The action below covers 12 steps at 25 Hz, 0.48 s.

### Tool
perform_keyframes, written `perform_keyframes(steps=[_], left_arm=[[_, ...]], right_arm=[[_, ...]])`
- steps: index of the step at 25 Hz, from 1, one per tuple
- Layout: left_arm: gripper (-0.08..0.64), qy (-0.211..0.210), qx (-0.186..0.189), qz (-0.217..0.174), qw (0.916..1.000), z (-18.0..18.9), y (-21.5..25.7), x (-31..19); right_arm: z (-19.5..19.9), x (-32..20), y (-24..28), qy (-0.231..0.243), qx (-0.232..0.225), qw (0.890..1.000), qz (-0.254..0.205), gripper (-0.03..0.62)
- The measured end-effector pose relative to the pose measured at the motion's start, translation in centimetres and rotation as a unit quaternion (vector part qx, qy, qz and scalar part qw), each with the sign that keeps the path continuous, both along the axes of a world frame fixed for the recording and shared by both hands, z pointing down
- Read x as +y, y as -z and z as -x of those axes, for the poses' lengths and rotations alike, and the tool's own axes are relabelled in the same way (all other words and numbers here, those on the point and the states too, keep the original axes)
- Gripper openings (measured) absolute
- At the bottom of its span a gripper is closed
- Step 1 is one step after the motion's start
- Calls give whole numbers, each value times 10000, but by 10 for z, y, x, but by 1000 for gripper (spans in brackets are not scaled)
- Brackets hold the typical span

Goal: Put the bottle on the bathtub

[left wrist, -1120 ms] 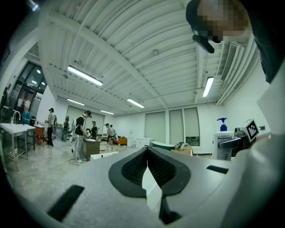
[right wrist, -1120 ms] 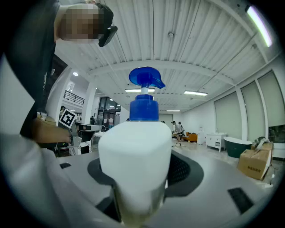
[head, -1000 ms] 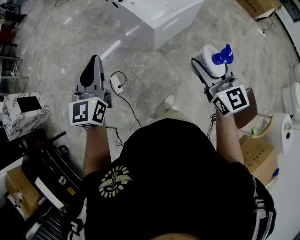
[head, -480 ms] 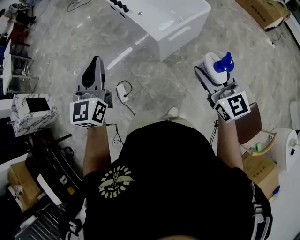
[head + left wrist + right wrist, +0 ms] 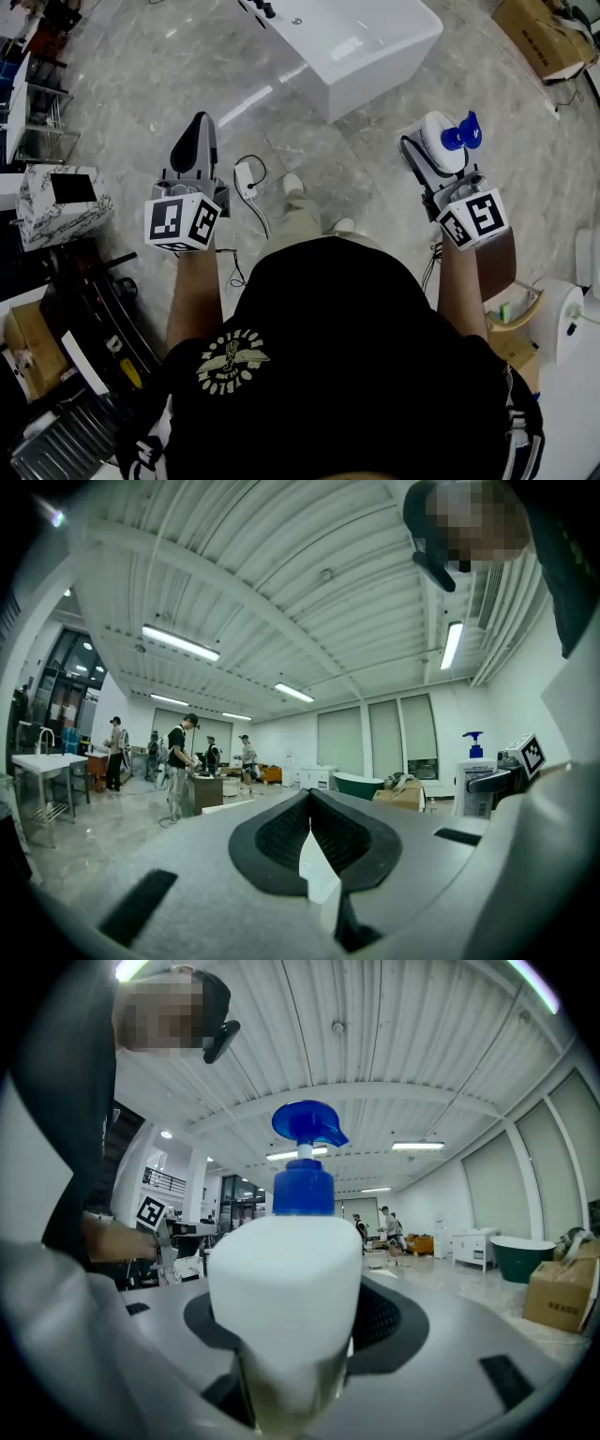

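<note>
Bottle, white, blue pump: clamped in your right tool. Left tool: closed, empty. White bathtub: head view only.

Right gripper has its jaws clamped round a white bottle. Blue pump up top. Cardboard box off right.

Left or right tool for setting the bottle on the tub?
Right. The right tool holds the bottle between its jaws, while the left tool is shut and empty. The bathtub stands ahead.
</note>
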<state>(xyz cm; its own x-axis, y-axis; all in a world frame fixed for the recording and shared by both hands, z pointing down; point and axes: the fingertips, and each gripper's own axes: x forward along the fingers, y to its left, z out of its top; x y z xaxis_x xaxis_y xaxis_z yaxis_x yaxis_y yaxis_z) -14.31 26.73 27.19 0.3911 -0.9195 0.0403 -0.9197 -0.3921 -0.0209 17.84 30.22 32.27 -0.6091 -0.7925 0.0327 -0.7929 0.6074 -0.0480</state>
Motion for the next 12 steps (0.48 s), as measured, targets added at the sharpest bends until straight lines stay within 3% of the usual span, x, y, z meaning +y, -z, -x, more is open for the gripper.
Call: perform_keyframes(steps=[7, 12], left_arm=[[9, 25, 113, 6, 9999, 17, -2, -31], [9, -192, 199, 93, 9996, 18, -8, -74]], right_arm=[[16, -32, 6, 27, 21, 10000, -34, 268], [21, -59, 6, -174, 14, 9998, 37, 268]])
